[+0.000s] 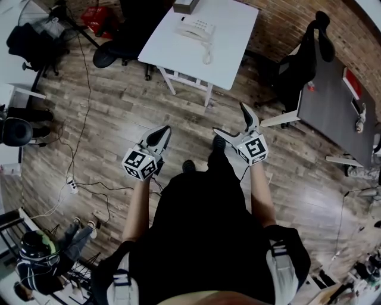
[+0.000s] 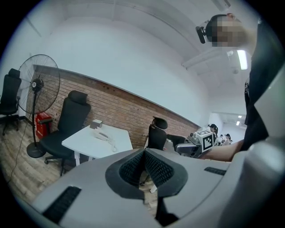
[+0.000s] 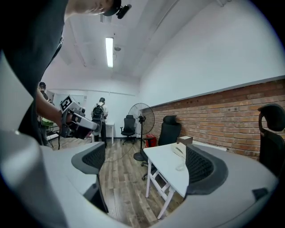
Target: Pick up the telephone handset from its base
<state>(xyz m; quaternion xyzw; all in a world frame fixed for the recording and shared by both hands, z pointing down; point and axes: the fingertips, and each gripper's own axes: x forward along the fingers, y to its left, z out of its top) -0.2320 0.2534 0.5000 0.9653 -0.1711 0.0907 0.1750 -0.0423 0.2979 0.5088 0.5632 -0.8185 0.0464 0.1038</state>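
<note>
A white telephone point(image 1: 196, 28) with its handset resting on the base sits on a white table point(image 1: 226, 59) across the wooden floor, far ahead of both grippers. Its coiled cord point(image 1: 206, 55) trails toward the table's near edge. The left gripper view shows the telephone point(image 2: 101, 136) small, and the right gripper view shows it point(image 3: 179, 150) near the right pad. My left gripper point(image 1: 159, 137) is shut with nothing between its pads. My right gripper point(image 1: 231, 119) stands open and empty. Both are held at waist height, well short of the table.
A small box point(image 1: 186, 6) stands on the table behind the phone. Black office chairs point(image 1: 119, 50) point(image 1: 300, 59) flank the table. A dark desk point(image 1: 336, 113) is at the right. Cables point(image 1: 83, 119) run over the floor at the left. A standing fan point(image 2: 33, 89) is near the brick wall.
</note>
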